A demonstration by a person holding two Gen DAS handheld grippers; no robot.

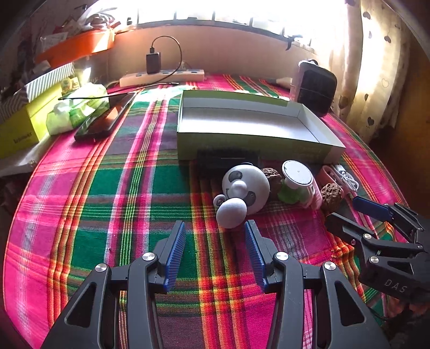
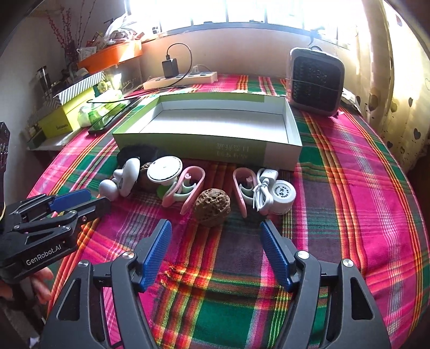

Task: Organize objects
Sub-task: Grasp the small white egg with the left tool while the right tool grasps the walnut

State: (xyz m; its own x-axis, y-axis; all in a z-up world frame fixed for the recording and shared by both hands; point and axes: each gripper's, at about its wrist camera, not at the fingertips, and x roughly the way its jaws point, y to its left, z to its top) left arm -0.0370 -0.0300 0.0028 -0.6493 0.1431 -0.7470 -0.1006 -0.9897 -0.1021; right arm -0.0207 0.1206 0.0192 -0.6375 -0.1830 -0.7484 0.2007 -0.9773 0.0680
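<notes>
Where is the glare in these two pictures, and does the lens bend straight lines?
Left wrist view: the window is blown out white and the curtain glows. Right wrist view: the same window washes out. In both, the box edges and the tablecloth stripes bow outward, and the corners go dark.

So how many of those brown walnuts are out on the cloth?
2. One walnut lies in front of the right gripper; the other walnut sits behind the white round lid. More could be hidden.
</notes>
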